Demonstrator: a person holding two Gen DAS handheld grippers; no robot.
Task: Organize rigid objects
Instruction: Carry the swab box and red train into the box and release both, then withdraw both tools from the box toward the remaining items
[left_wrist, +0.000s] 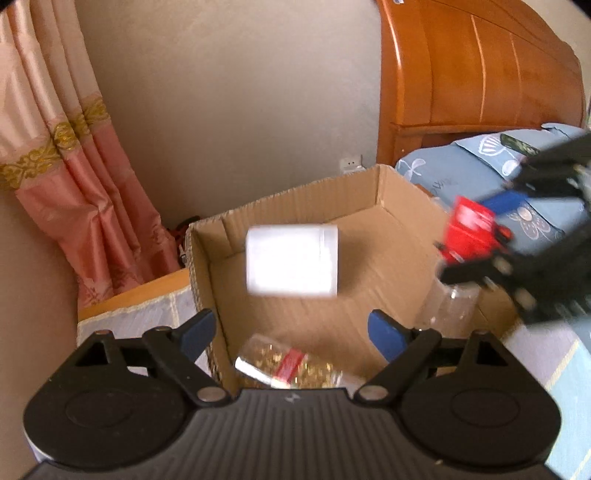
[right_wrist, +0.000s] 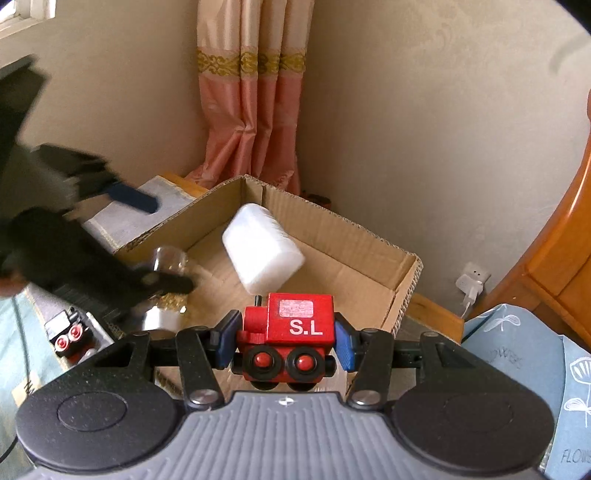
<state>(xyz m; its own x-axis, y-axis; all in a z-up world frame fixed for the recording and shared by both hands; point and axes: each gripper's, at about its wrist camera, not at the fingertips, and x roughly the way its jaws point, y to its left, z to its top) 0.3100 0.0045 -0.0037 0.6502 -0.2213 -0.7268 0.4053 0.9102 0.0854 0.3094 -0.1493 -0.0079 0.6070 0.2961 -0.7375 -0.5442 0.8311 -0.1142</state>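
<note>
Cardboard box (right_wrist: 332, 258) below; right claw (right_wrist: 284, 343) level, gripping toy train (right_wrist: 295, 332).

Soft daylight fills both my views, brightest on the white jar (left_wrist: 291, 260), which glares to a blown-out, motion-smeared block. My right gripper (left_wrist: 476, 236) blurs at the right edge of the left view, while the red toy train (right_wrist: 293, 338) stays sharp. Fisheye bending curves the curtain (left_wrist: 74, 166), with dark corners.

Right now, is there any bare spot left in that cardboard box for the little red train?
Yes, probably. The box floor looks bare along the far wall and right side, beyond the white container. The near edge is crowded: a jar of gold bits and a clear bottle. The right gripper holds the red train.
</note>
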